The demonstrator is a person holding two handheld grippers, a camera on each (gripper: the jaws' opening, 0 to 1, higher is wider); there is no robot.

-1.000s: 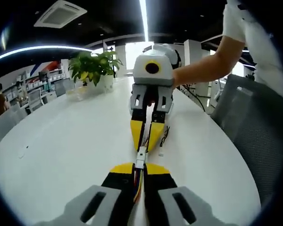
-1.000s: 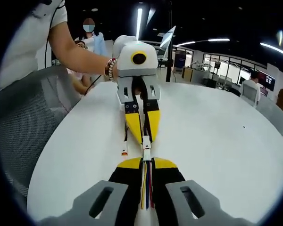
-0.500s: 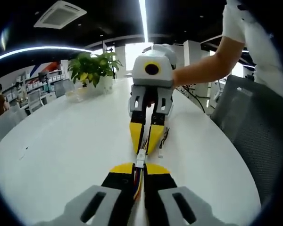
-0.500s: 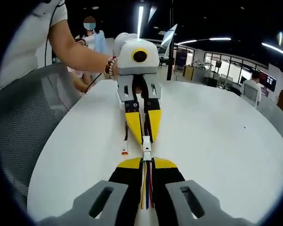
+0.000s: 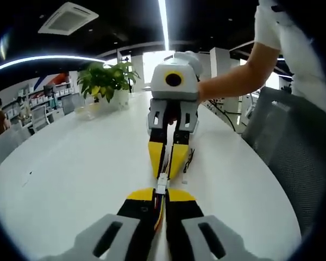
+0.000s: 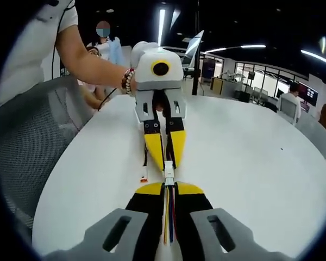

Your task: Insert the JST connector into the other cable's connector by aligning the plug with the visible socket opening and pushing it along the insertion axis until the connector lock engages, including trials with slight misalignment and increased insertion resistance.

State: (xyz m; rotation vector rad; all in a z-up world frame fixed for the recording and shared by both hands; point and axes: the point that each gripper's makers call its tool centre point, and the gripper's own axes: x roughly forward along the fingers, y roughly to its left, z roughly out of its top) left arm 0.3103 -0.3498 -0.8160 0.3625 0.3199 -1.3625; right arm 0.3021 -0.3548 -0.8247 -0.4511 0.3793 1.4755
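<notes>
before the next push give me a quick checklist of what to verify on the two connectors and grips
1. Left gripper shut on its cable: ok, wires run between its fingers.
2. Right gripper shut on its cable: ok, coloured wires clamped.
3. Both grippers nose to nose along one line: ok in both views.
4. White connectors meeting between the tips: ok, they touch.
5. Lock engaged: cannot tell, latch too small to see.
6. Table around the join free of obstacles: ok, though a loose connector lies beside it.
</notes>
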